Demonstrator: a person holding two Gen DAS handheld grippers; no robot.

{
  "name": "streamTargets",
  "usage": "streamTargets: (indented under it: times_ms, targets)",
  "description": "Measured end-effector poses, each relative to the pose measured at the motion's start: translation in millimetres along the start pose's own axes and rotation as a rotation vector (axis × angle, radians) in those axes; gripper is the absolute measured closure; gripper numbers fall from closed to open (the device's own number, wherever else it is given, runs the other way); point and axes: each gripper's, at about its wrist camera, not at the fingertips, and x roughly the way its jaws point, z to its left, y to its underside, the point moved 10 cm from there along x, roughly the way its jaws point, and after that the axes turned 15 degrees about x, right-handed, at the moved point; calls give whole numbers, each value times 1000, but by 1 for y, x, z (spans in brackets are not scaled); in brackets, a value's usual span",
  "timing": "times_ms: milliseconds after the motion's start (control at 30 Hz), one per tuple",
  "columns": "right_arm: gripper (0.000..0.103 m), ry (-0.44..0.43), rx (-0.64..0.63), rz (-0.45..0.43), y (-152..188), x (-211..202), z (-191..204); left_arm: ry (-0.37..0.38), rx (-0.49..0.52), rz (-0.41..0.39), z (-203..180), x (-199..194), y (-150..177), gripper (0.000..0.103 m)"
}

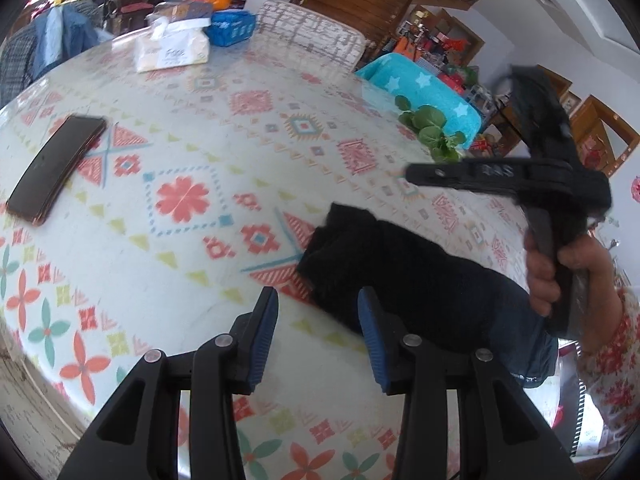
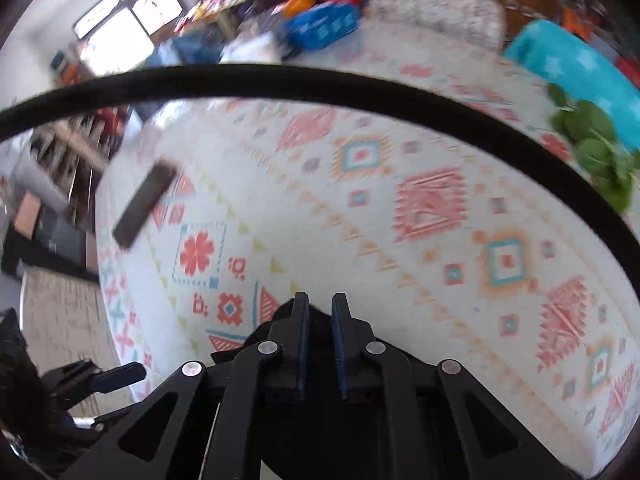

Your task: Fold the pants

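The dark pants (image 1: 404, 280) lie folded in a bundle on the patterned tablecloth (image 1: 192, 128), at the right of the left wrist view. My left gripper (image 1: 318, 320) is open and empty, its right pad just at the bundle's near edge. The right gripper (image 1: 432, 174) shows there too, held in a hand above the pants. In the right wrist view my right gripper (image 2: 320, 316) has its fingers nearly together with a narrow gap; dark cloth (image 2: 280, 320) lies under and behind them, and I cannot tell if any is pinched.
A phone (image 1: 56, 168) lies at the table's left. Green leaves (image 1: 434, 132), a tissue pack (image 1: 172, 50) and a blue box (image 1: 232, 26) sit toward the far side. A black cable (image 2: 320, 80) arcs across the right wrist view. A teal-covered chair (image 1: 424, 92) stands beyond the table.
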Motion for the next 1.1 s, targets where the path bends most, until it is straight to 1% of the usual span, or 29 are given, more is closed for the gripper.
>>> streamTargets:
  times_ms: [33,67,133,167,200,233,367,400,533,600,633,733,800,833,867,900,933,1000,1067,1100]
  targets:
    - [87,20,52,-25,1,-16,-20,9,20,-3,-7,3,-7,62]
    - [83,38,93,-40,5,-28,-35,20,40,-6,-16,6,-13,61]
    - [72,82,172,-61,25,-49,-75,47,77,-10,-35,13,-23,57]
    - [62,113,196,-63,36,-56,-93,61,93,-6,-43,16,-25,57]
    - [56,146,218,-66,50,-62,-110,80,115,4,-54,21,-28,57]
    - [55,183,250,-70,67,-69,-133,95,138,16,-64,26,-29,57]
    - [55,313,381,-96,117,-94,-214,129,233,55,-102,40,-34,57]
    - [55,332,422,-99,128,-100,-233,139,250,61,-110,42,-35,57]
    - [55,385,609,-135,171,-134,-311,168,285,77,-136,51,-38,57]
    - [55,377,689,-170,185,-155,-339,172,301,88,-144,56,-38,57]
    - [57,371,730,-193,191,-167,-353,174,308,94,-148,58,-38,57]
    - [58,283,846,-252,204,-193,-373,178,319,110,-155,64,-37,57]
    - [57,264,869,-300,204,-208,-375,181,322,118,-157,68,-36,57]
    - [57,300,864,-321,204,-216,-376,182,325,122,-158,70,-36,57]
    - [55,384,844,-335,205,-223,-378,180,330,127,-160,73,-35,57]
    - [55,430,823,-341,205,-226,-377,178,334,130,-161,77,-35,57]
    - [55,446,809,-344,204,-227,-376,174,339,138,-162,82,-34,57]
    - [54,457,801,-305,207,-218,-377,168,344,151,-164,90,-32,57]
    - [54,520,774,-233,213,-196,-383,166,351,161,-166,96,-31,57]
    - [53,537,760,-201,219,-184,-384,165,355,163,-168,98,-32,57]
